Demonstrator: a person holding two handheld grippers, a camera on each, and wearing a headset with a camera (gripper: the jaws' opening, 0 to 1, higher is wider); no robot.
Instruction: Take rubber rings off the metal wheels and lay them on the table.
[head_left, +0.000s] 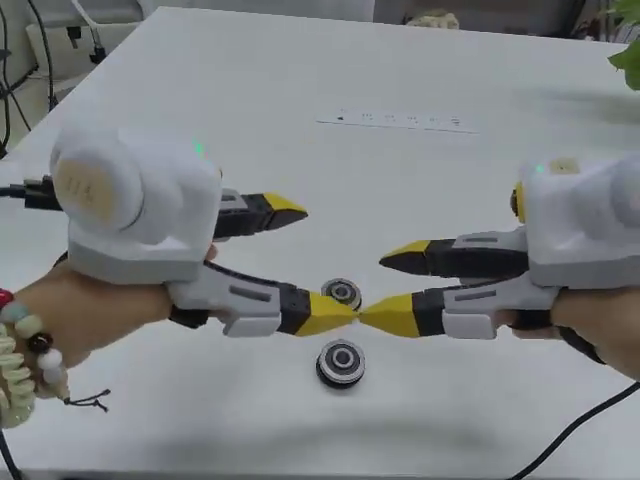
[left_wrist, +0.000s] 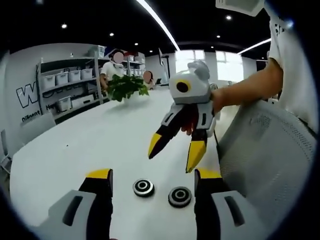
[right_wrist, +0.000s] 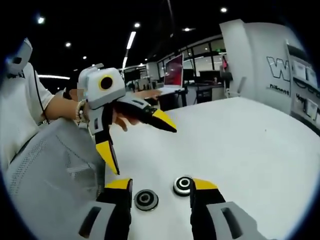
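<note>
Grippers are hovering over two metal wheels on the white table (head_left: 300, 100).

Doing this step well is looking like a two-tool job: one pinning the near wheel (head_left: 341, 362) flat while the other is nipping only its black rubber ring (head_left: 321, 367) at the rim. The far wheel (head_left: 341, 293) is lying just beyond it, both between the tools. The left gripper (head_left: 330, 262) is gaping wide and the right gripper (head_left: 372, 287) narrower, both holding nothing, their lower tips almost meeting.
</note>
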